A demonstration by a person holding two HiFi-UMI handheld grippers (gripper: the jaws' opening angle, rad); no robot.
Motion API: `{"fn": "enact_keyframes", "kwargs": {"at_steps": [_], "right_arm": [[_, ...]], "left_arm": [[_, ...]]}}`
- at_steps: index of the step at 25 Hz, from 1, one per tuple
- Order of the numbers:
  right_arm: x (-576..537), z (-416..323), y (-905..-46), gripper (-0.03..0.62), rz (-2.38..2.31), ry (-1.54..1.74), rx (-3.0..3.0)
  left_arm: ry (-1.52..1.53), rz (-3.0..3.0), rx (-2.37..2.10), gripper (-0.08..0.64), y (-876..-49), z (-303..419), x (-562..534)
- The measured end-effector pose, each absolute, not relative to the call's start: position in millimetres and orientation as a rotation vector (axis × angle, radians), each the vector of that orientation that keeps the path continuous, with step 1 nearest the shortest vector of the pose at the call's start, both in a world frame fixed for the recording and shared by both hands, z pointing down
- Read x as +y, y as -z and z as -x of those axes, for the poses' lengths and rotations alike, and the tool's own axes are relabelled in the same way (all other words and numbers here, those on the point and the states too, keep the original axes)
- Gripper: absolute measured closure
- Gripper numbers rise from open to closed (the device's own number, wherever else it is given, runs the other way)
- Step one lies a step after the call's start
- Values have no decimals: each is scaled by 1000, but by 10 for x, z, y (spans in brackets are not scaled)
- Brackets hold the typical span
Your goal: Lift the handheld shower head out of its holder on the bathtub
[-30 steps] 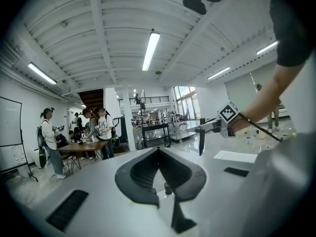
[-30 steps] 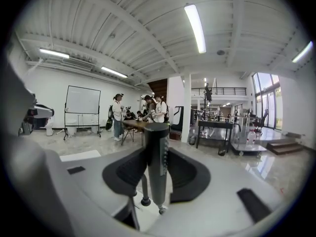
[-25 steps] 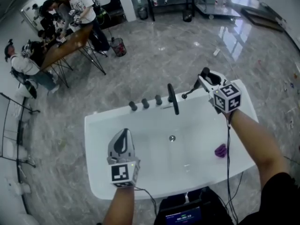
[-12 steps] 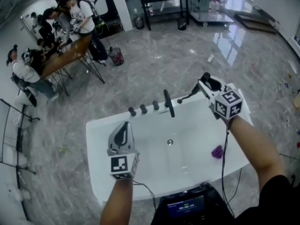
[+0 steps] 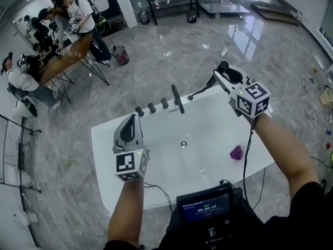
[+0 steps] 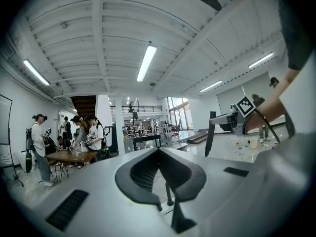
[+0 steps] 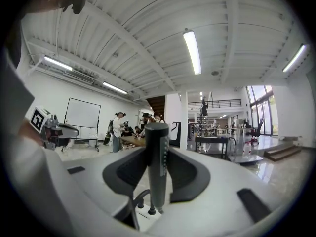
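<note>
The dark grey handheld shower head (image 7: 158,167) stands upright between the jaws of my right gripper (image 7: 157,154), which is shut on its handle. In the head view that right gripper (image 5: 222,78) holds the shower head (image 5: 225,68) above the far right corner of the white bathtub (image 5: 109,139). Its hose (image 5: 200,92) trails down toward the rim. My left gripper (image 5: 132,120) hovers over the tub's left part, shut with nothing in it. From the left gripper view, the left gripper (image 6: 159,152) sees the shower head (image 6: 209,135) off to the right.
A black faucet (image 5: 177,100) and three knobs (image 5: 151,108) line the tub's far rim. A purple object (image 5: 237,152) and the drain (image 5: 183,144) lie inside the tub. People sit and stand at a table (image 5: 65,53) at the far left. A screen device (image 5: 205,208) is at my waist.
Both grippers have risen. The right one has carried the shower head up and away from the tub's rim, with the hose following. The left one stayed shut.
</note>
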State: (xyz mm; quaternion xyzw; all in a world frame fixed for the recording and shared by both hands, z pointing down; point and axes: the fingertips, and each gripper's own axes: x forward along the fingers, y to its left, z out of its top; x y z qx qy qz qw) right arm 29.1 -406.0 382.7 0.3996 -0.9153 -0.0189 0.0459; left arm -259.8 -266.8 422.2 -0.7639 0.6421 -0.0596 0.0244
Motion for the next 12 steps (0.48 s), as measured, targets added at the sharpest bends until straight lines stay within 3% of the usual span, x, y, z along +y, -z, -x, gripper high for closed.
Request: {"fn": "enact_keyframes", "kwargs": {"at_steps": [12], "right_arm": [[-3623, -691, -3270, 448, -1259, 106, -2846]], "left_arm": [[148, 2426, 1965, 552, -4038, 2266, -2471]]}}
